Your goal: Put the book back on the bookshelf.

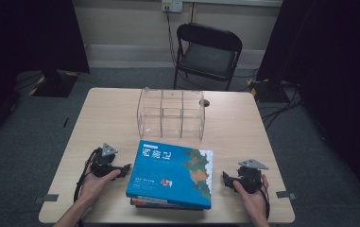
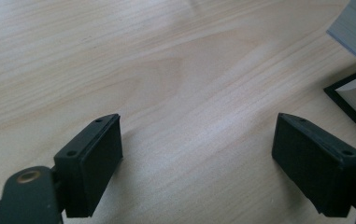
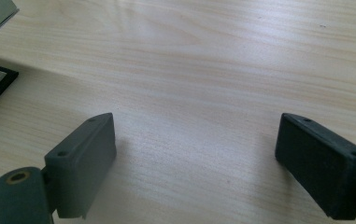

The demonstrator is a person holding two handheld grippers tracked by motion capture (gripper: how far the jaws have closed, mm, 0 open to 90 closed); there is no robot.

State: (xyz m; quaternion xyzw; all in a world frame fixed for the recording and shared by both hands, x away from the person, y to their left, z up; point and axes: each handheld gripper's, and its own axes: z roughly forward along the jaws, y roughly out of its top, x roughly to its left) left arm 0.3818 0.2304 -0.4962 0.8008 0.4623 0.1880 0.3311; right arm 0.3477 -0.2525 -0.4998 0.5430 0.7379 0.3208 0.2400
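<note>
You've got a blue hardcover book w/ map-style cover lying flat atop another book, near surface's front edge. Clear plastic compartment organizer stands upright just behind, empty.

A blue book covers most of the books beneath it; their number cannot be told. Its cover lettering is too small to read. The forearms are cut off by the bottom edge of the high view.
</note>
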